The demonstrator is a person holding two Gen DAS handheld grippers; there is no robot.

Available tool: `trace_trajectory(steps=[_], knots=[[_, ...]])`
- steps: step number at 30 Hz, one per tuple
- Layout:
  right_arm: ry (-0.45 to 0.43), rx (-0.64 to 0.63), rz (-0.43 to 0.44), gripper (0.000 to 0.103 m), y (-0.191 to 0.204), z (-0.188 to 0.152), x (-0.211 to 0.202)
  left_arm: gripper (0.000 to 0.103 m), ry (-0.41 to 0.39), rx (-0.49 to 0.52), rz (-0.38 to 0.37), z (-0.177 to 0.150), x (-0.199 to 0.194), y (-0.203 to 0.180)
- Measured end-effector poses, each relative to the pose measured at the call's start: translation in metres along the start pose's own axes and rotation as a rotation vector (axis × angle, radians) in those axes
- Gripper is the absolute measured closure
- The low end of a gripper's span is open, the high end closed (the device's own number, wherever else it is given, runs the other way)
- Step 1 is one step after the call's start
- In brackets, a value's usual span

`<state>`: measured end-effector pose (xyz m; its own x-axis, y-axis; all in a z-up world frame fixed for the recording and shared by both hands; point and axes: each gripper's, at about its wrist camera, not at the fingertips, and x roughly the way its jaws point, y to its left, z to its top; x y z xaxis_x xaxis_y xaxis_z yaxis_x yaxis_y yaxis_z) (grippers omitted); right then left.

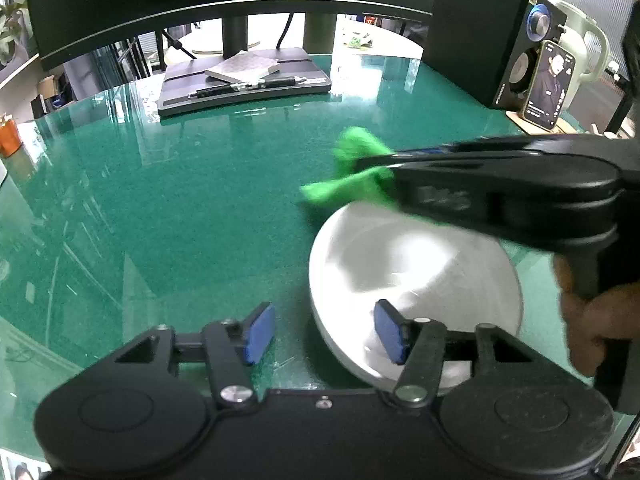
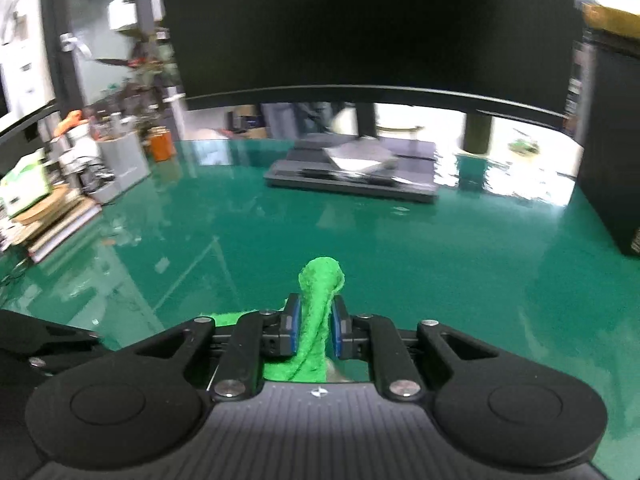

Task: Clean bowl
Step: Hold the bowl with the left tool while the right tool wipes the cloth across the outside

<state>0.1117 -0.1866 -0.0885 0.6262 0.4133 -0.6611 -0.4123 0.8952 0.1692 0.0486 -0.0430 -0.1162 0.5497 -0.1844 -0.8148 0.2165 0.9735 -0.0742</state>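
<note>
1. Surface (image 1: 160, 200): green and glossy; it carries the bowl.
2. Bowl (image 1: 412, 280): white, tilted, its near rim between the left tongs' (image 1: 326, 334) half-open pads, unclamped.
3. Right tongs (image 2: 314, 330): nearly closed on the cloth (image 2: 320, 296), over the bowl's far rim and nearer for wiping.
</note>
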Motion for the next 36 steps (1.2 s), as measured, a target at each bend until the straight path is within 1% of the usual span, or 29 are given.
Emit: trace_trajectory(steps=[2, 5, 8, 10, 13, 17, 21, 27, 32, 36], knots=[[0.011, 0.026, -0.01, 0.089, -0.006, -0.001, -0.003, 0.043, 0.0, 0.002, 0.001, 0.0, 0.0, -0.001], [0.014, 0.013, -0.01, 0.089, 0.0, 0.0, -0.001, 0.043, 0.0, 0.006, 0.003, 0.0, 0.001, -0.002], [0.012, 0.004, 0.02, 0.089, 0.01, 0.003, 0.004, 0.044, -0.001, 0.018, 0.016, -0.001, -0.001, -0.005], [0.007, -0.024, 0.026, 0.089, 0.016, 0.002, 0.006, 0.047, -0.003, 0.026, 0.023, -0.001, -0.001, -0.007], [-0.003, -0.017, 0.007, 0.088, 0.01, 0.0, 0.002, 0.047, -0.007, 0.037, 0.033, 0.0, -0.001, -0.01], [-0.004, 0.015, -0.048, 0.086, -0.006, -0.008, -0.011, 0.047, -0.008, 0.046, 0.035, 0.001, -0.001, -0.011], [0.002, 0.052, -0.071, 0.086, -0.016, -0.022, -0.029, 0.047, -0.009, 0.055, 0.033, 0.001, -0.001, -0.012], [0.008, 0.078, -0.072, 0.086, -0.018, -0.044, -0.054, 0.046, -0.01, 0.073, 0.029, 0.001, -0.001, -0.015], [0.025, 0.081, -0.05, 0.086, -0.016, -0.056, -0.07, 0.046, -0.011, 0.083, 0.022, -0.001, -0.002, -0.018], [-0.012, 0.065, -0.036, 0.086, -0.013, -0.062, -0.086, 0.046, -0.011, 0.083, 0.019, -0.002, -0.002, -0.019]])
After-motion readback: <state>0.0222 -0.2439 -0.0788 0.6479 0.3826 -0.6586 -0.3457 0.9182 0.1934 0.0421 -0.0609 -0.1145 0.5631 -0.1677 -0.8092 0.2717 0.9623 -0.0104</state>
